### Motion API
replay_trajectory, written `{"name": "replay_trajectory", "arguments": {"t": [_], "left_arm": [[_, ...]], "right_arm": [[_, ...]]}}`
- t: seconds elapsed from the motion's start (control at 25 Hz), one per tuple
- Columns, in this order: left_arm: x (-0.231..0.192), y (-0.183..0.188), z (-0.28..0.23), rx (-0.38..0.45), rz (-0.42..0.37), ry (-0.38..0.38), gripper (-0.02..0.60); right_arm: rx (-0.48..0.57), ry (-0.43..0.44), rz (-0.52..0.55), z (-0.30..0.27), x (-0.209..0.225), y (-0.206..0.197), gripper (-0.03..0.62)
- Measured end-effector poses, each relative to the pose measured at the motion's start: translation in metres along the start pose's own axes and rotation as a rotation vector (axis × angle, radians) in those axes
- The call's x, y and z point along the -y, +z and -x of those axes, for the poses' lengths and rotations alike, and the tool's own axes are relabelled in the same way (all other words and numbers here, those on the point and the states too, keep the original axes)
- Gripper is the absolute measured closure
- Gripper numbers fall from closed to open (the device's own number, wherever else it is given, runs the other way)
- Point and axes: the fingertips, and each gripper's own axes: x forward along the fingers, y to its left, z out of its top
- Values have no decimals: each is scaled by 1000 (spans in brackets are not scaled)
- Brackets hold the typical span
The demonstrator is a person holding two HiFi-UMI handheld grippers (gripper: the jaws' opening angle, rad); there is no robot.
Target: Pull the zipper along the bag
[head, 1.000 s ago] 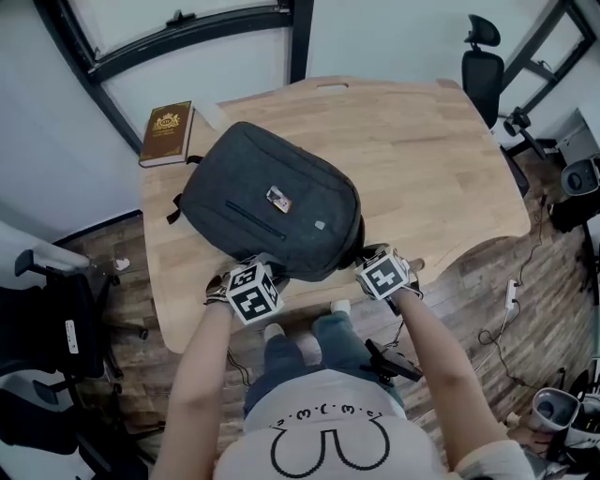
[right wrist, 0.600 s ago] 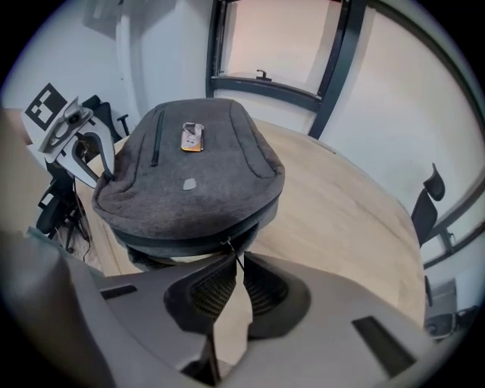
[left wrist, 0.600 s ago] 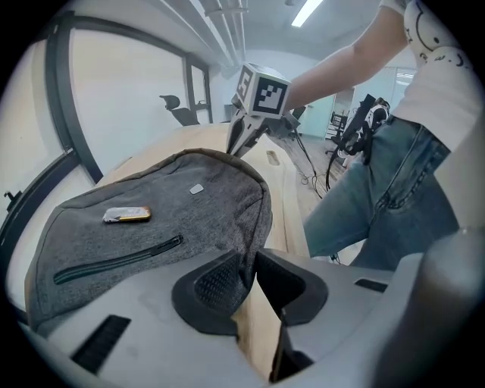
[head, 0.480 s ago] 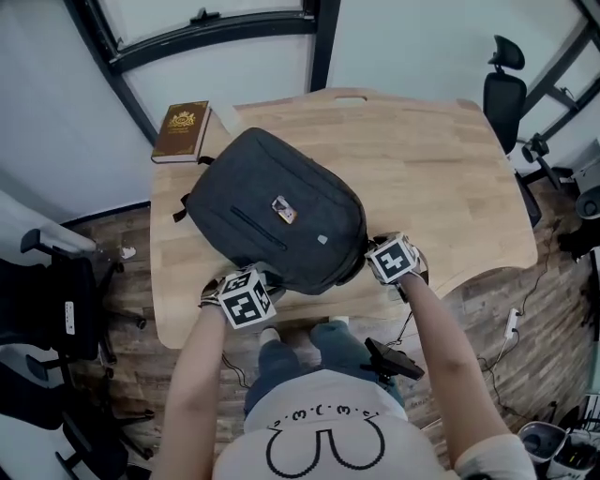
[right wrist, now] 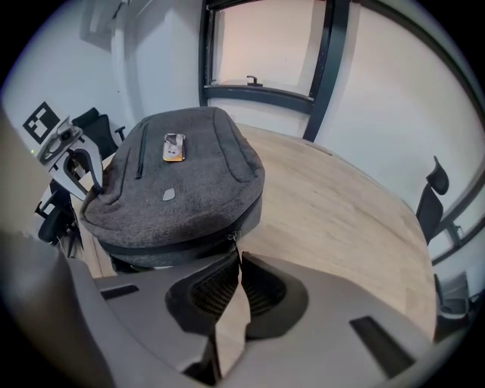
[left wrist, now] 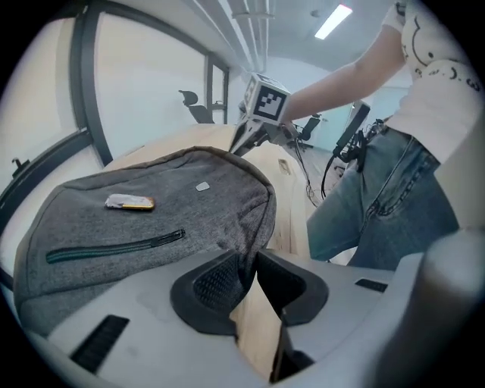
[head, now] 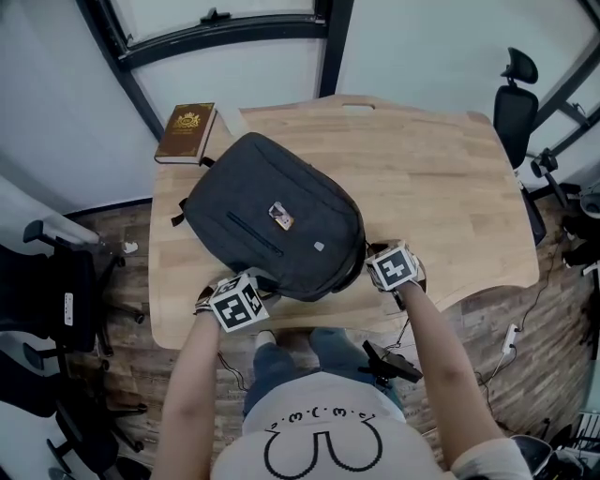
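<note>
A dark grey backpack (head: 272, 220) lies flat, front panel up, on the left half of the desk (head: 441, 187), one end at the near edge. A closed pocket zip (head: 253, 230) and a small badge (head: 278, 217) mark its front. The main zipper (right wrist: 157, 243) rings its side, the zipper pull (right wrist: 232, 237) at the near right corner

We see the head view bright and evenly lit, fairly sharp, its straight lines bowing toward the edges. The backpack (head: 272, 216) casts only a soft shadow along the near edge of the tabletop (head: 441, 178). Both gripper views are fisheye circles with black corners and a blurred grey foreground. A ceiling lamp (left wrist: 334, 20) glares white, and the window (right wrist: 261, 45) washes out pale.
</note>
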Motion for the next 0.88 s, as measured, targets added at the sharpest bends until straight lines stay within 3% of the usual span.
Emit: {"name": "replay_trajectory", "arguments": {"t": [0.16,0.4,0.72,0.88], "left_arm": [[-7,-8,7,-20,44,-11,500],[-34,-32,25,-44,113,79,499],[-54,-59,51,-139,94,205,477],[-48,-64,52,-139,78,192,477]], "right_arm": [[1,38,-11,8,-17,-14,534],[2,165,-49,23,-61,-33,537],[-56,387,-55,42,-133,-50,534],[-84,479,-46,51,-167,-62,531]]}}
